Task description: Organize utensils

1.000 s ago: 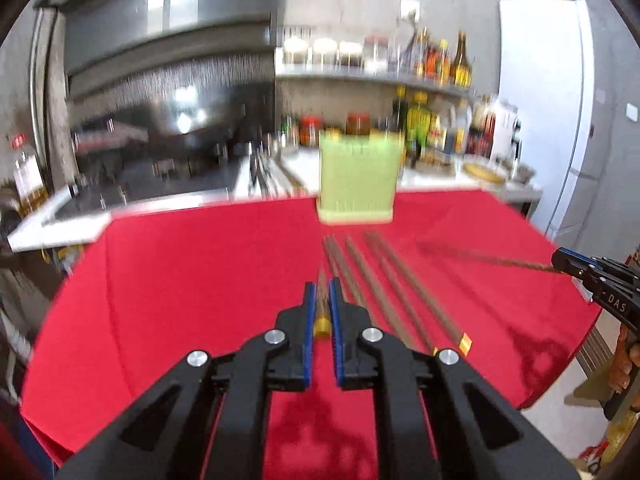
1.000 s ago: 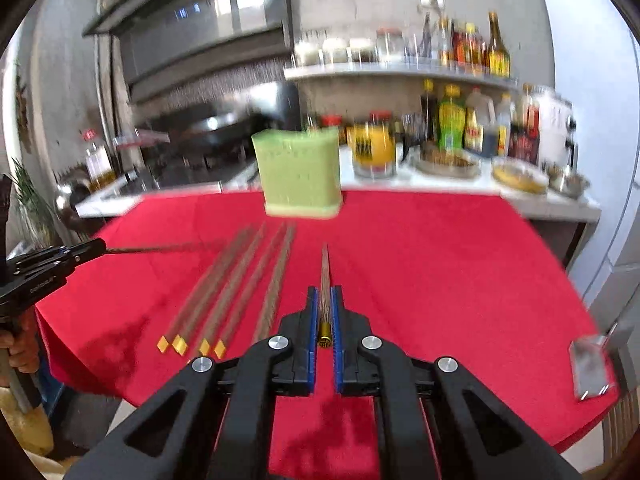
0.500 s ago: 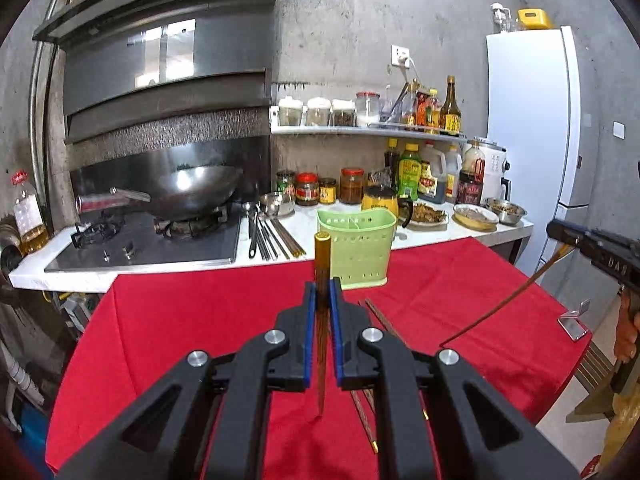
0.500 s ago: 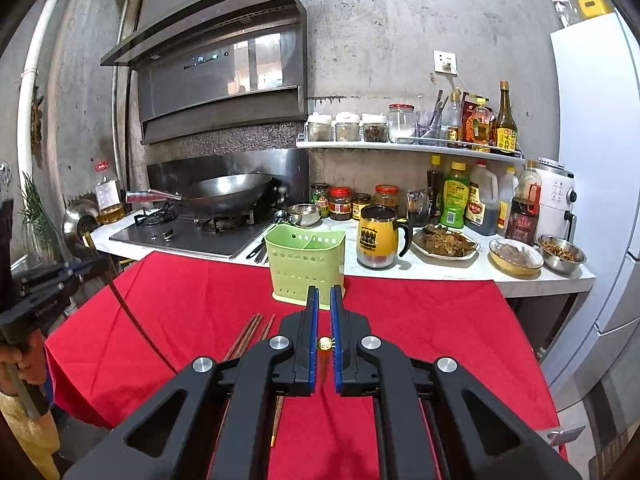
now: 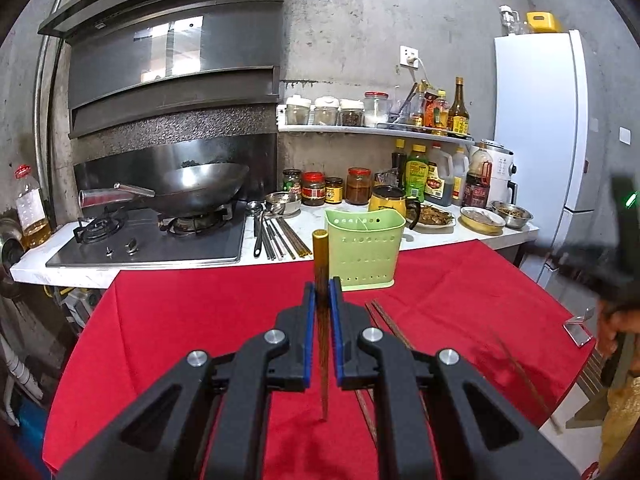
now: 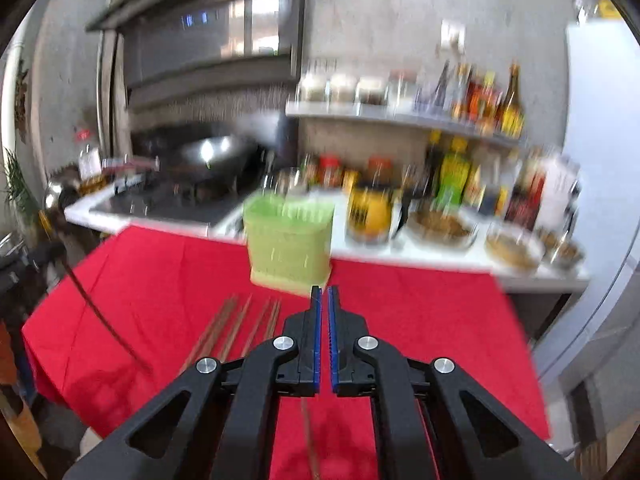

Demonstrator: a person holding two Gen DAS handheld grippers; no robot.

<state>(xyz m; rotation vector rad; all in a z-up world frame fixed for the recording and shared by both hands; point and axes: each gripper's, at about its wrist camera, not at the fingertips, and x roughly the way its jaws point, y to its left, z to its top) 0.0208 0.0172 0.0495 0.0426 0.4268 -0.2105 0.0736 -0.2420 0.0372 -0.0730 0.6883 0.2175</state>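
Note:
My left gripper (image 5: 322, 296) is shut on a brown chopstick (image 5: 320, 256) that stands upright, gold cap on top and tip hanging over the red cloth (image 5: 192, 320). The green utensil holder (image 5: 362, 248) stands just behind it. Several more chopsticks (image 5: 386, 320) lie on the cloth. My right gripper (image 6: 323, 300) is opening, with a narrow gap and nothing visible between the pads. A blurred chopstick (image 6: 309, 432) shows below its jaws, and it also appears as the blurred chopstick (image 5: 520, 372) low at the right of the left wrist view. The holder (image 6: 288, 244) is straight ahead of the right gripper.
A stove with a wok (image 5: 200, 192) and a counter with metal utensils (image 5: 276, 236), a yellow mug (image 5: 390, 204), jars and bowls run behind the table. A white fridge (image 5: 552, 140) stands at the right. A hand (image 5: 612, 328) holds the blurred right gripper.
Both chopsticks rose off the cloth and swung from lying flat to hanging upright. The right gripper has since swung towards the holder, and the gold cap no longer shows between its jaws.

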